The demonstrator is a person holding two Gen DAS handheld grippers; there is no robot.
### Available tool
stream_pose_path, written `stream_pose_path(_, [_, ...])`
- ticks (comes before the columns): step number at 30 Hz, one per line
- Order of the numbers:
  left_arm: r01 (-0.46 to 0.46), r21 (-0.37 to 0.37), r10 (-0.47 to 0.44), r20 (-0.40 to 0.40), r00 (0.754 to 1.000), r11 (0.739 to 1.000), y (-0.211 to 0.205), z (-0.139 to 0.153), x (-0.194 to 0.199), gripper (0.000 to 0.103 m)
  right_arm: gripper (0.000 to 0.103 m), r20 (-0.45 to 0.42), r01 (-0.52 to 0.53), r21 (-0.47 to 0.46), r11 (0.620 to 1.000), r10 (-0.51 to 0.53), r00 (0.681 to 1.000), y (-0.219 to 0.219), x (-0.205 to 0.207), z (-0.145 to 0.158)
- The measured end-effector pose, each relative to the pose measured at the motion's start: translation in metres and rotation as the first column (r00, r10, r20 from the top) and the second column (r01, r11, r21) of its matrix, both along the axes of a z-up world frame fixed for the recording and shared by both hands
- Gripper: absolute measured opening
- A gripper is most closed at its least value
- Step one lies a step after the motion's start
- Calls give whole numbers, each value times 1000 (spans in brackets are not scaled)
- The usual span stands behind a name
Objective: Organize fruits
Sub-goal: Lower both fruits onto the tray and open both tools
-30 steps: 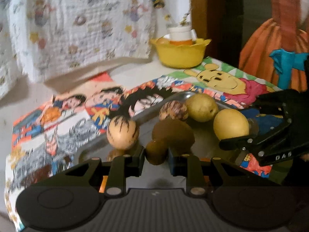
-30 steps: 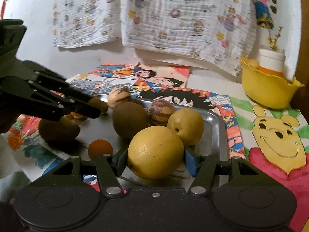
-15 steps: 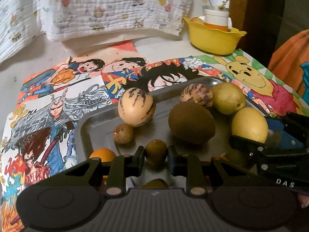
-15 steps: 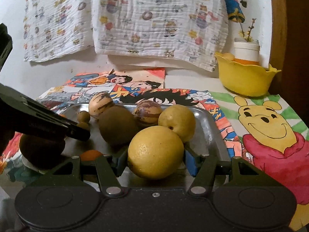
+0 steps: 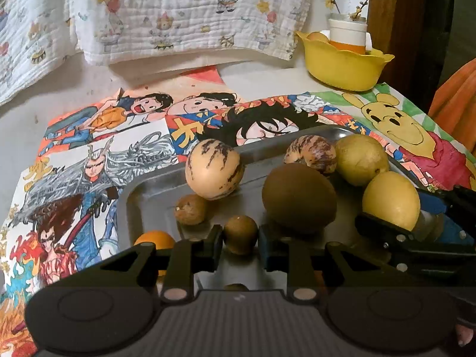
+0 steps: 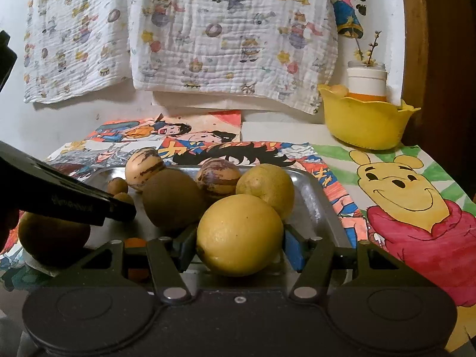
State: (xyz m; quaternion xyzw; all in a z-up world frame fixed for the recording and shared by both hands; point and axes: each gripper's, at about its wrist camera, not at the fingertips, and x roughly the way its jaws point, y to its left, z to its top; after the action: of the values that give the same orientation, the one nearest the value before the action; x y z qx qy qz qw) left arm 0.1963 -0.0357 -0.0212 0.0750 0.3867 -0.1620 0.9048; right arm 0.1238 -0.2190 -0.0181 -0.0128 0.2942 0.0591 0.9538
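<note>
The left tongs (image 5: 240,238) are closed tight on a small brown round fruit (image 5: 240,234), pinched between the two pads just over the near part of the metal tray (image 5: 139,196). The right tongs (image 6: 239,244) stand about half spread and grip a large yellow lemon (image 6: 239,235) between the blue pads, at the tray's near right corner. The tray sits on the worktop over colourful cartoon drawings (image 5: 98,154). On it lie a pale striped melon-like fruit (image 5: 213,173) toward the back left, a second, darker striped one (image 5: 311,154) behind a big brown round fruit (image 5: 299,197), and another yellow lemon (image 5: 361,159) at the back right, touching the striped one beside it. A second small brown fruit (image 5: 190,209) lies just in front of the pale striped fruit. A small orange fruit (image 5: 154,239) shows at the tray's near left edge. In the right wrist view a further large brown fruit (image 6: 53,238) sits off the tray to the left, under the left tongs. A yellow bowl (image 6: 364,125) holding a white-capped jar (image 6: 366,81) stands at the back right, and a printed white cloth (image 6: 232,29) hangs behind
</note>
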Motion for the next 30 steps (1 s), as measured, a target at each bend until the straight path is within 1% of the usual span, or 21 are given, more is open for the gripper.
stream_pose_path(13, [-18, -25, 18, -7, 1000, 1000, 3, -1, 2, 29, 62, 10, 7, -5, 1000, -7, 1000, 1, 0, -1])
stream_pose_path(15, [-22, -26, 22, -11, 1000, 999, 3, -1, 3, 31, 62, 11, 7, -5, 1000, -7, 1000, 1, 0, -1])
stream_pose_path(16, [-23, -26, 23, -12, 1000, 999, 4, -1, 2, 35, 62, 12, 7, -4, 1000, -7, 1000, 1, 0, -2])
stream_pose_path(18, [-19, -27, 19, -6, 1000, 999, 5, 1, 1, 47, 62, 17, 12, 3, 1000, -12, 1000, 0, 0, -2])
stream_pose_path(19, [-20, -27, 20, 3, 1000, 999, 5, 2, 0, 58, 62, 20, 15, 8, 1000, -15, 1000, 0, 0, -3])
stream_pose_path(20, [-20, -27, 21, 17, 1000, 999, 6, 4, -2, 61, 62, 23, 17, 10, 1000, -17, 1000, 0, -1, -3])
stream_pose_path(21, [-19, -31, 20, 29, 999, 999, 7, 6, -4, 62, 62, 24, 19, 13, 1000, -20, 1000, 0, -1, -4])
stream_pose_path(24, [-20, -57, 22, 32, 999, 998, 10, 10, -6, 68, 63, 26, 25, 22, 999, -26, 999, 0, 0, -6])
stream_pose_path(26, [-26, -61, 28, 30, 999, 998, 12, 11, -6, 75, 63, 27, 25, 23, 999, -25, 999, 0, 0, -6])
stream_pose_path(28, [-36, -67, 38, 33, 999, 997, 15, 12, -7, 80, 64, 27, 23, 27, 999, -24, 999, 0, 1, -6])
stream_pose_path(30, [-41, -99, 44, 36, 998, 994, 19, 15, -10, 83, 67, 30, 23, 29, 999, -24, 999, 0, 0, -6])
